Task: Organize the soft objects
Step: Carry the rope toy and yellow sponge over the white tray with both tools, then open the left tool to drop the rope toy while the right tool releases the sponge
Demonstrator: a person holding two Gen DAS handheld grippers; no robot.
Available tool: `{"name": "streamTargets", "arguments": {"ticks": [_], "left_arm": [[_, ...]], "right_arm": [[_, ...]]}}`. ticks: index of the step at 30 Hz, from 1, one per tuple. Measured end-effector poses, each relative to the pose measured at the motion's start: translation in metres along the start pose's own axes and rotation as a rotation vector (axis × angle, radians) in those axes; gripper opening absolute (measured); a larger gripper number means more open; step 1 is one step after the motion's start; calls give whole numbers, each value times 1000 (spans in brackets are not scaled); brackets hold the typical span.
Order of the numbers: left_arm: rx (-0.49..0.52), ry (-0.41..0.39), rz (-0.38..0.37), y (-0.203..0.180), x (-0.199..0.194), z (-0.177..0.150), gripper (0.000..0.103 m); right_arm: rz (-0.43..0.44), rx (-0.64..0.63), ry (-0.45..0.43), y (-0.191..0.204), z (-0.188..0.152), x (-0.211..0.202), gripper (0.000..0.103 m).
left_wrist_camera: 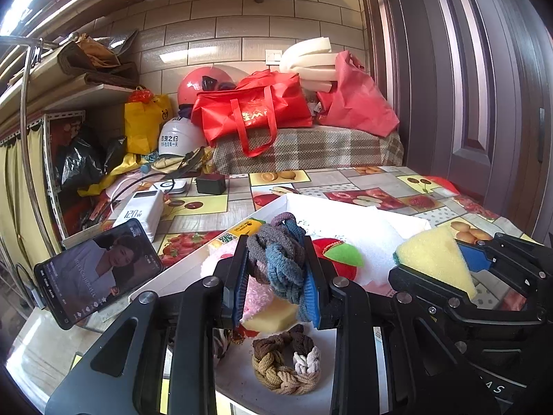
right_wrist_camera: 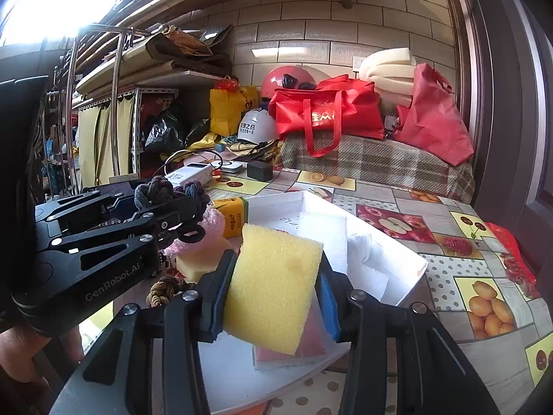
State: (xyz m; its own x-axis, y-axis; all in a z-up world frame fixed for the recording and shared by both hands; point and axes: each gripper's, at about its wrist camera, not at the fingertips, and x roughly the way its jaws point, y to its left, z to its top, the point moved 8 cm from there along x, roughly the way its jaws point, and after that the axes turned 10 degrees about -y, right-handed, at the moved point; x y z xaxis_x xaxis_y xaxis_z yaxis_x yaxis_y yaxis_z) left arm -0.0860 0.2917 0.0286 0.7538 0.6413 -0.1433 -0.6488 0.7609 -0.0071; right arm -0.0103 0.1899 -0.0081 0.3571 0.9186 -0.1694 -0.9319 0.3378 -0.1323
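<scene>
My left gripper (left_wrist_camera: 276, 276) is shut on a grey, blue and purple braided hair tie (left_wrist_camera: 276, 259), held above the white tray (left_wrist_camera: 273, 207). It also shows in the right wrist view (right_wrist_camera: 172, 207), left of the sponge. My right gripper (right_wrist_camera: 273, 290) is shut on a yellow sponge (right_wrist_camera: 273, 287) over the tray (right_wrist_camera: 397, 242); in the left wrist view the sponge (left_wrist_camera: 435, 259) is at the right. On the tray lie a brown and beige braided tie (left_wrist_camera: 287, 363), a pink fluffy piece (left_wrist_camera: 255, 297), a yellow foam piece (left_wrist_camera: 273, 318) and a red plush apple (left_wrist_camera: 335, 252).
A phone (left_wrist_camera: 96, 273) leans at the tray's left. A white power bank (left_wrist_camera: 141, 211), a black charger (left_wrist_camera: 211, 184) and cables lie behind. Red bags (left_wrist_camera: 252, 110), helmets and a plaid-covered bench stand at the back. A fruit-patterned tablecloth (right_wrist_camera: 477, 276) covers the table.
</scene>
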Motion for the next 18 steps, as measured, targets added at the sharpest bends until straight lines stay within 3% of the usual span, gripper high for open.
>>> {"name": "streamTargets", "arguments": {"ticks": [18], "left_arm": [[-78,30,23,18,35,2,27]], "right_arm": [[-15,33,52,-7,3,40,46]]}}
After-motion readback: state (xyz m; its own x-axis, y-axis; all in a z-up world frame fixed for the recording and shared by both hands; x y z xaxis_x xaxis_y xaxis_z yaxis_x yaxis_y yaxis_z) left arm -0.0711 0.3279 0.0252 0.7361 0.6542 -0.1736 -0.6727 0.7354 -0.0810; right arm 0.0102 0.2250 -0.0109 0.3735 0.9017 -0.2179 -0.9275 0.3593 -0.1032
